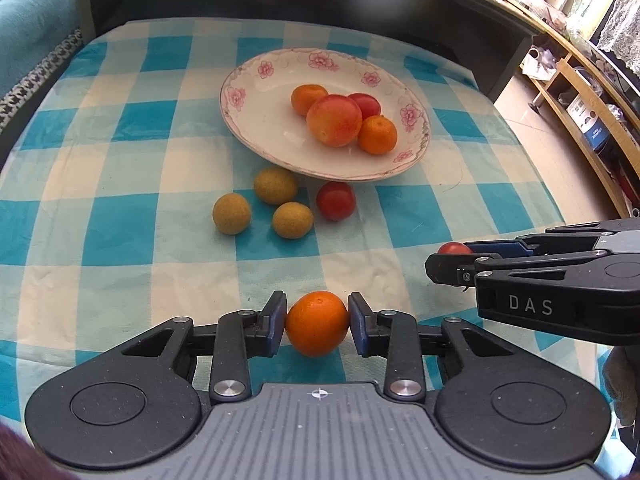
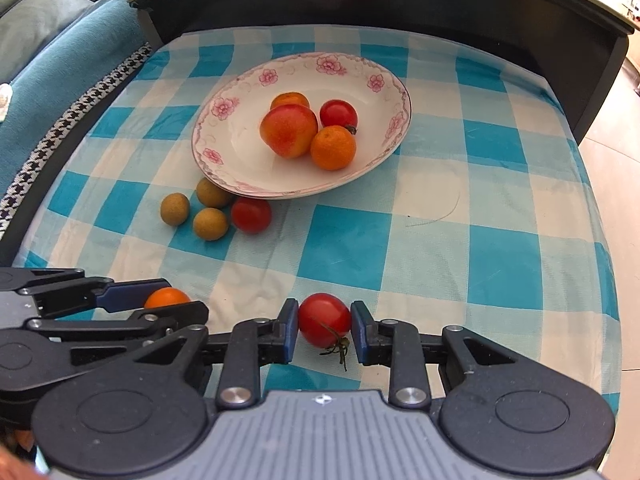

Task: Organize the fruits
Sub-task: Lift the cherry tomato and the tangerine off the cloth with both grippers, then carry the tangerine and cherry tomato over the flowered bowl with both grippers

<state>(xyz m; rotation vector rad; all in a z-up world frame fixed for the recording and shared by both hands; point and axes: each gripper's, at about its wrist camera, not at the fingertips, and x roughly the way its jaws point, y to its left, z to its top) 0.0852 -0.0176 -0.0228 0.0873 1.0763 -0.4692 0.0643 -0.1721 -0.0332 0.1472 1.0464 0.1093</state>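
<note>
My left gripper (image 1: 317, 322) is shut on a small orange (image 1: 316, 323) near the front of the checked tablecloth. My right gripper (image 2: 324, 330) is shut on a red cherry tomato (image 2: 324, 320) with a green stem. Each gripper shows in the other's view, the right gripper (image 1: 448, 258) and the left gripper (image 2: 176, 300). A floral plate (image 1: 256, 120) at the centre holds two oranges, a peach-coloured fruit (image 1: 334, 120) and a red tomato. Three yellow-green round fruits (image 1: 276, 186) and a red tomato (image 1: 336, 201) lie on the cloth just in front of the plate.
The blue-and-white checked cloth (image 1: 120, 240) covers a low table with a dark raised back wall (image 1: 320, 0). A teal sofa (image 2: 48, 48) lies to the left. Wooden shelving (image 1: 580, 92) and bare floor lie to the right.
</note>
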